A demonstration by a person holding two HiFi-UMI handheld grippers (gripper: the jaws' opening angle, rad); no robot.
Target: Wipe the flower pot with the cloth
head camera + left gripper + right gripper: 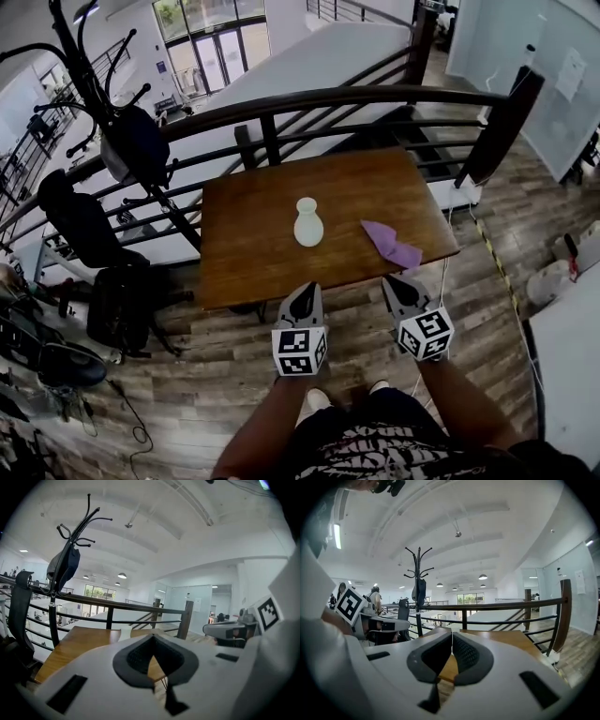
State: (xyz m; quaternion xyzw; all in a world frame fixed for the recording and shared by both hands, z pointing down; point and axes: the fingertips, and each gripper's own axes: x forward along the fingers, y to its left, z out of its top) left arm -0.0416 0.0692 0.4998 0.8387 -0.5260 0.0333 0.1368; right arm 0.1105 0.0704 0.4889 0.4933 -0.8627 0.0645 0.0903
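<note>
A small white flower pot, shaped like a vase, stands upright near the middle of the brown wooden table. To its right a purple cloth lies crumpled on the tabletop. My left gripper hangs just short of the table's near edge, below the pot, shut and empty. My right gripper is beside it, below the cloth, also shut with nothing in it. In the left gripper view the jaw tips meet, and the pot's top shows just over them. The right gripper view shows closed tips over the table.
A dark metal railing curves behind the table. A black coat stand with a bag and a dark chair stand to the left. A white table edge is at the right. Wooden floor surrounds the table.
</note>
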